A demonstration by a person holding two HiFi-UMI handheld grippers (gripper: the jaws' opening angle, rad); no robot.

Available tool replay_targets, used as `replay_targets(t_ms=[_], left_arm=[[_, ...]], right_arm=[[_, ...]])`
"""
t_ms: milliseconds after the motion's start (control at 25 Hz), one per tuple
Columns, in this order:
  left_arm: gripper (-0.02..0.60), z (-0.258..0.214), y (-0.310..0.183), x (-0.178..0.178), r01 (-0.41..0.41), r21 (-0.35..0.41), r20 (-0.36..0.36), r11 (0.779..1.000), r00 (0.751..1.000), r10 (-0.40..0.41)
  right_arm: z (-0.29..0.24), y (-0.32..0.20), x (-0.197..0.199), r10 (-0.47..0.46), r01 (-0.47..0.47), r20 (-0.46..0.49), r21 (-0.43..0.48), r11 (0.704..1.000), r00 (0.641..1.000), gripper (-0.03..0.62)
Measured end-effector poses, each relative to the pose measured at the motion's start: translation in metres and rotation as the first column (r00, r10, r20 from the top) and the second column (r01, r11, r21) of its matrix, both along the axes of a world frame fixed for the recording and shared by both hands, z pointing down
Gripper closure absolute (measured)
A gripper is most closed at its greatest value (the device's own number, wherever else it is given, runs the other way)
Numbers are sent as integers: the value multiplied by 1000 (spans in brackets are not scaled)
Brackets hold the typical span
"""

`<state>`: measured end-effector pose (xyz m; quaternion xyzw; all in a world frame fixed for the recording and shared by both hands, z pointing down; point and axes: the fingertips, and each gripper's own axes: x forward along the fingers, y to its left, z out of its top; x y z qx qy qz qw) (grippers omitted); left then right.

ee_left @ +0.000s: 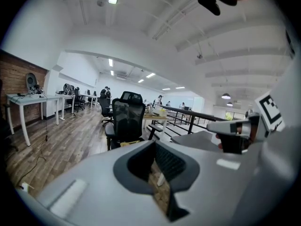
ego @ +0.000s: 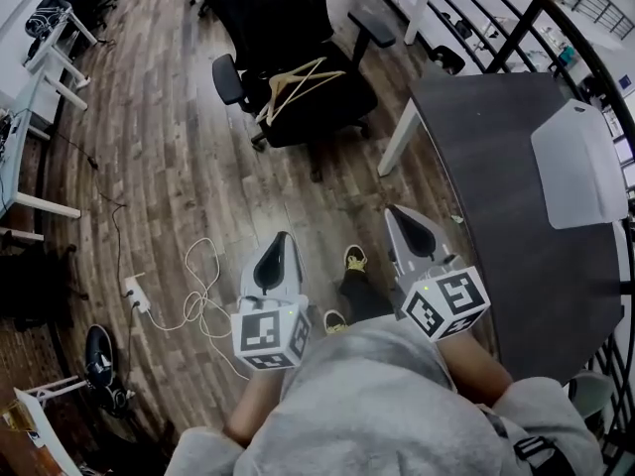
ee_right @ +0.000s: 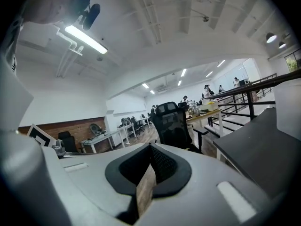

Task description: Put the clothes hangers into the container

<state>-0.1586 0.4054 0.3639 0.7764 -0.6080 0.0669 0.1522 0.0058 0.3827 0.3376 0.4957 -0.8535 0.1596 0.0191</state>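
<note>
Wooden clothes hangers [ego: 296,83] lie in a loose pile on the seat of a black office chair [ego: 317,107], ahead of me. In the left gripper view the chair [ee_left: 126,119] stands straight ahead, with a bit of hanger [ee_left: 128,143] showing just over the jaws. My left gripper [ego: 283,237] is shut and empty, held over the wooden floor well short of the chair. My right gripper [ego: 395,210] is level with it, shut and empty, by the edge of the dark table [ego: 496,196]. A white flat container [ego: 580,163] rests on that table at the right.
A white power strip [ego: 134,292] and its looped cable [ego: 201,296] lie on the floor to the left. Black shoes [ego: 97,355] sit at the lower left. White desks [ego: 25,147] line the left side and a black railing [ego: 556,8] curves behind the table. My feet [ego: 354,258] stand between the grippers.
</note>
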Motion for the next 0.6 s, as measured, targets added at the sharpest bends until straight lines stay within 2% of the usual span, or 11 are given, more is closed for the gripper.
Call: replay_targets(t_ms=[120,360,600], left_arm=[[569,1,-35,8,3,-5,9,1000,1000,-3],[570,-4,-94,33,5,-9,32,1000,999,-5],[569,-7,-133,48,27,-4,54,1000,998,-27]], right_arm=[[3,-34,7,-1,1,14,-7,1000,1000,594],[3,-92,44,25,-24,36,-19,1000,999,594],[4,-133,72,26,-25,58,-24,999,998,594]])
